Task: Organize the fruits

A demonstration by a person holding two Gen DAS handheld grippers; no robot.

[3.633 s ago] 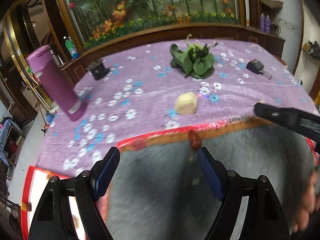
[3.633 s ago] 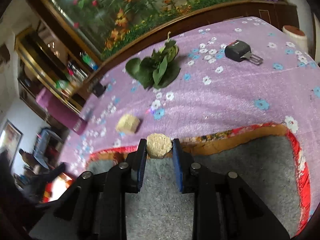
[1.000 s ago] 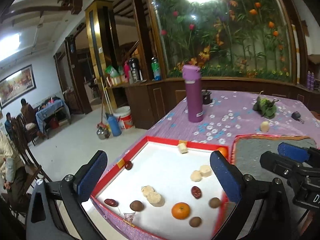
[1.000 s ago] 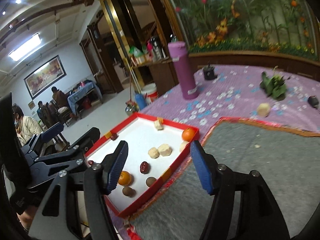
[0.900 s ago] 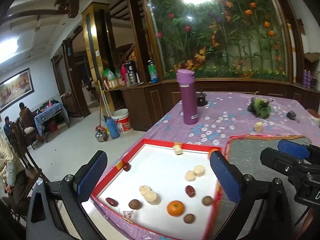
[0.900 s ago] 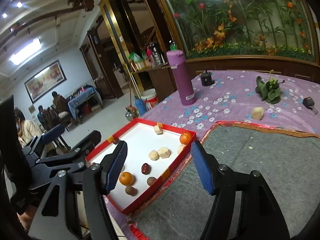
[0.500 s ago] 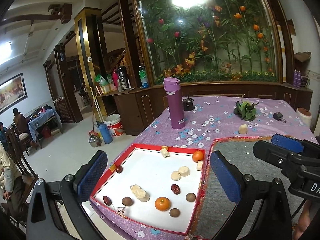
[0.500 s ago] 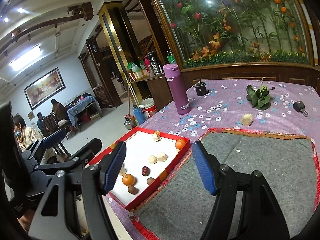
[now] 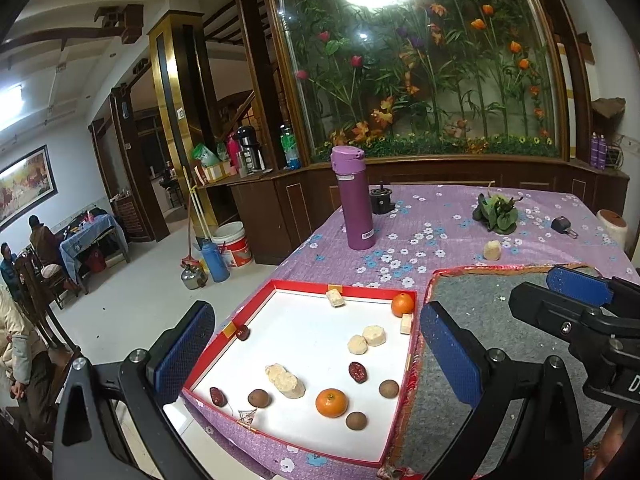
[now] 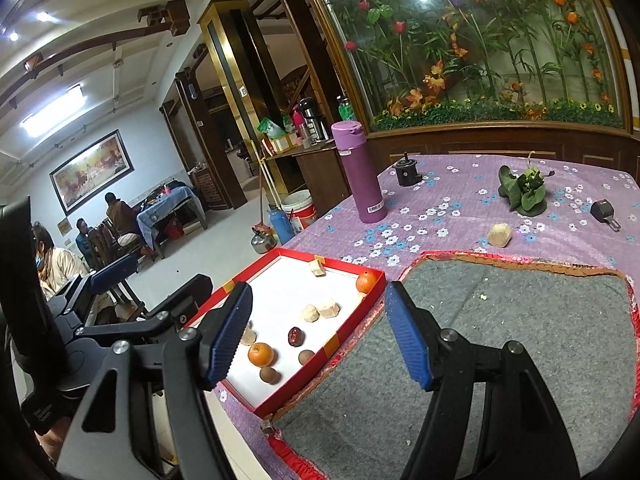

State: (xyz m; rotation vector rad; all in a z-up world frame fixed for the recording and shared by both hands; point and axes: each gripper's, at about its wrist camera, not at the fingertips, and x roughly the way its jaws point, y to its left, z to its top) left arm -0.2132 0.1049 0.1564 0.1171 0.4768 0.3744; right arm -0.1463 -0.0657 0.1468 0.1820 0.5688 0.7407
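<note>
A red-rimmed white tray (image 9: 360, 290) sits at the table's left end with two oranges (image 9: 331, 403), dark red dates (image 9: 357, 372), brown longans (image 9: 388, 389) and several pale cake pieces (image 9: 286, 380). One more pale piece (image 9: 492, 250) lies on the purple cloth beyond the grey mat (image 9: 520, 360). My left gripper (image 9: 316, 344) hovers open and empty above the tray's near side. My right gripper (image 10: 320, 332) is open and empty too, over the seam between the tray (image 10: 352, 326) and the mat (image 10: 500, 340).
A tall purple flask (image 9: 354, 200), a small black object (image 9: 382, 200), a green leafy bundle (image 9: 496, 212) and a black key fob (image 9: 562, 225) stand farther back on the flowered cloth. The table ends just left of the tray. People sit far off at left.
The right gripper, shut on a pale piece 3.6 s ago, is now open and empty. Both grippers have drawn back and risen, so the tray looks smaller.
</note>
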